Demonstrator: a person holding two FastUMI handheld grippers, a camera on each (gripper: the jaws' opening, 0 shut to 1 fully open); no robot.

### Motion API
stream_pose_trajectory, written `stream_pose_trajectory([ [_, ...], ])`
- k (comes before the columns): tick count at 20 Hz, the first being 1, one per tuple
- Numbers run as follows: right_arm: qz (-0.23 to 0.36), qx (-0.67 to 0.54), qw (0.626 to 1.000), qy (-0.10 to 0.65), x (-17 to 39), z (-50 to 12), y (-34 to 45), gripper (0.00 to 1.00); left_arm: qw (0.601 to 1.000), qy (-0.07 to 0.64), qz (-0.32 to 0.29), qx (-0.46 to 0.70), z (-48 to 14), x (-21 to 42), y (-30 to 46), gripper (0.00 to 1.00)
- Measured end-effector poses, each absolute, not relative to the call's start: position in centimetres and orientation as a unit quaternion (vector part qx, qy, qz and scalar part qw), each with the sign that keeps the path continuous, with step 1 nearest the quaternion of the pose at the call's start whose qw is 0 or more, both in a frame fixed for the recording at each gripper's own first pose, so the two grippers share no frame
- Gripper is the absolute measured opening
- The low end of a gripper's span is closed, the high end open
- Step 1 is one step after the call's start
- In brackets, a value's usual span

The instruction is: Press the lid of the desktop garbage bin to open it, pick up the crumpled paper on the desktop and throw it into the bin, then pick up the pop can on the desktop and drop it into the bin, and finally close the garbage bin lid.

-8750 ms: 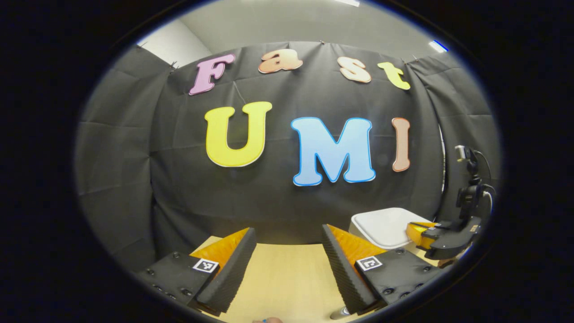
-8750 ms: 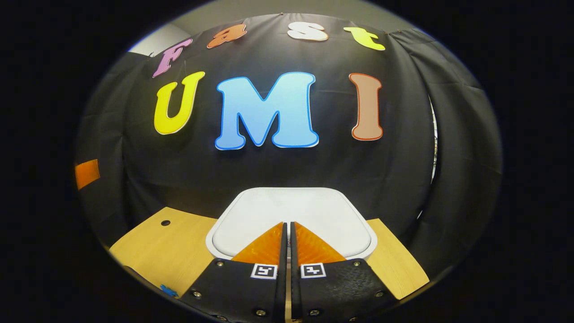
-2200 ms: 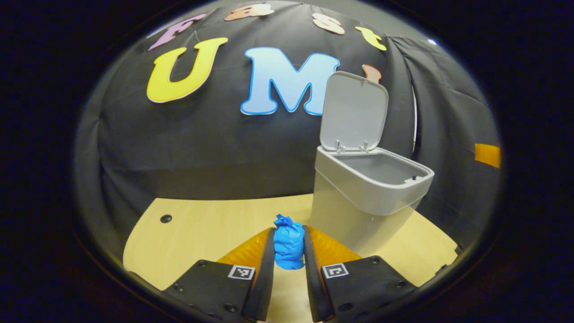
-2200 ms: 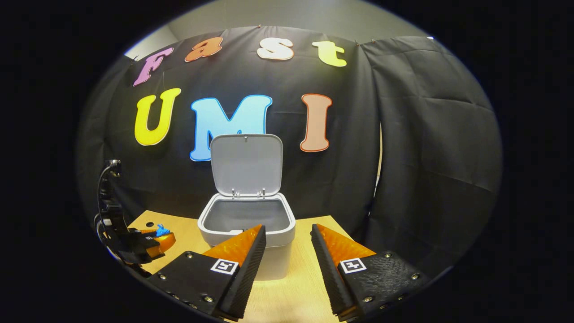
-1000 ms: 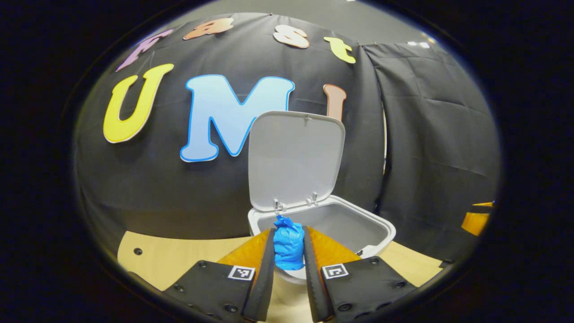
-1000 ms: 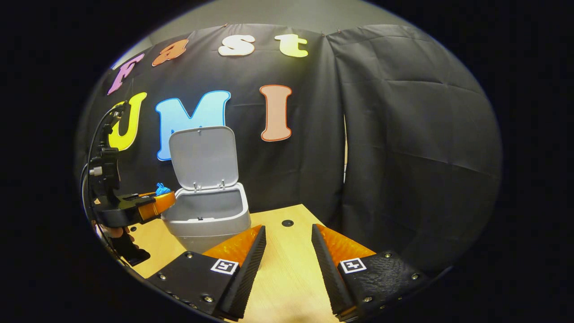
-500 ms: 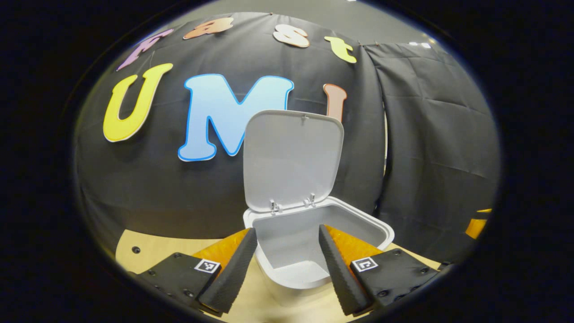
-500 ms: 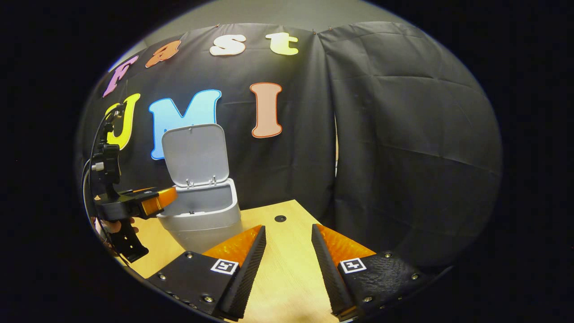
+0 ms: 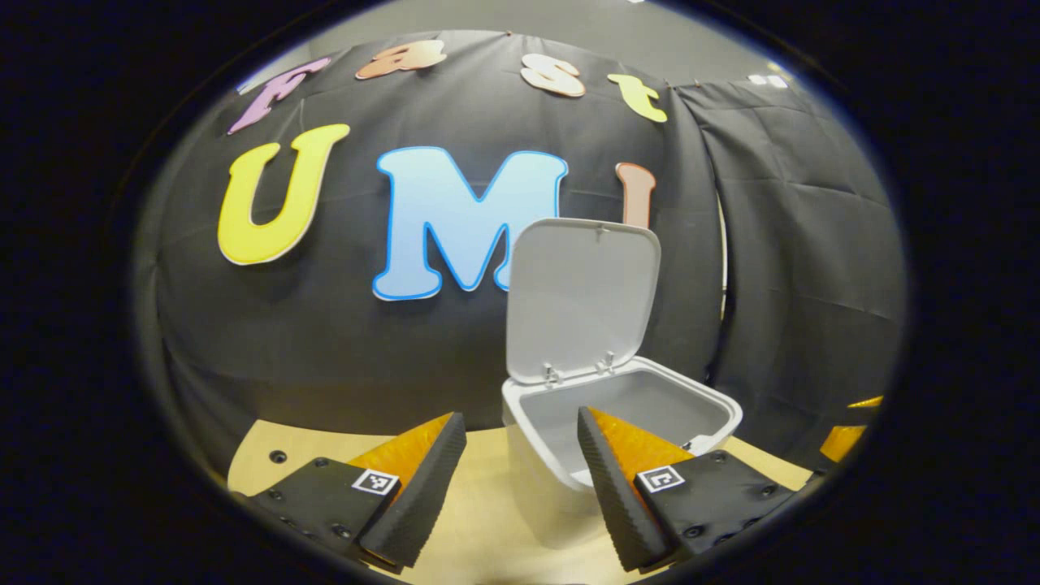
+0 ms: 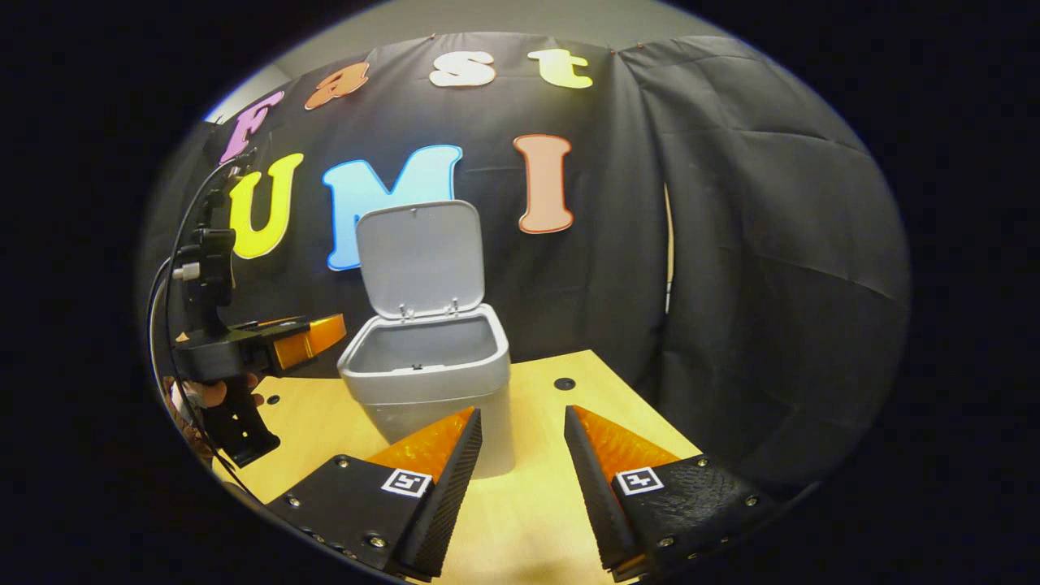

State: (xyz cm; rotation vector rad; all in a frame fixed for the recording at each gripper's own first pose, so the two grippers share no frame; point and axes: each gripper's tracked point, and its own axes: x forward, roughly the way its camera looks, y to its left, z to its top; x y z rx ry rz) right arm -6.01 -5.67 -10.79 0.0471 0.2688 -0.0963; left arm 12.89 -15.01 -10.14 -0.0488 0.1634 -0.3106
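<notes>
The grey desktop bin (image 9: pixel 569 496) (image 10: pixel 431 382) stands on the wooden desk with its lid (image 9: pixel 578 299) (image 10: pixel 418 256) raised upright at the back. My left gripper (image 9: pixel 520 439) is open and holds nothing, just left of the bin's rim and a little above it. In the right gripper view the left gripper (image 10: pixel 313 335) hangs left of the bin, held by a hand (image 10: pixel 213 396). My right gripper (image 10: pixel 522 431) is open and empty, low over the desk in front of the bin and to its right. The bin's inside bottom is hidden.
The wooden desk (image 10: pixel 536 520) (image 9: pixel 479 528) has small round holes (image 10: pixel 564 383) (image 9: pixel 279 457) near its back edge. The black cloth wall stands close behind the bin. Bare desktop lies right of the bin and in front of it.
One second ago my left gripper was shut on the blue crumpled paper over the bin; it opened and the paper is gone from between the fingers. It has since drawn back left. The right view swung left.
</notes>
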Motion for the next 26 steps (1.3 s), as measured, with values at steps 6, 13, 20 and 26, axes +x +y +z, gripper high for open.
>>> stream_pose_trajectory([
  [6,0.041,0.006,0.984,0.176,-5.4,-14.7,0.6,0.68,0.991,0.074,-0.108,-0.024,-9.4,11.3,-9.5,0.91],
  [13,0.139,-0.031,0.964,0.225,-5.8,-19.5,7.5,0.75,0.996,0.070,-0.048,-0.029,-8.8,8.7,-2.6,0.89],
  [20,0.187,-0.054,0.946,0.261,-6.0,-22.8,11.1,0.94,0.997,0.072,0.001,-0.034,-8.1,7.1,2.7,0.93],
  [26,0.215,-0.069,0.928,0.298,-5.8,-26.2,13.1,0.98,0.997,0.072,0.027,-0.032,-8.1,6.3,5.8,0.90],
])
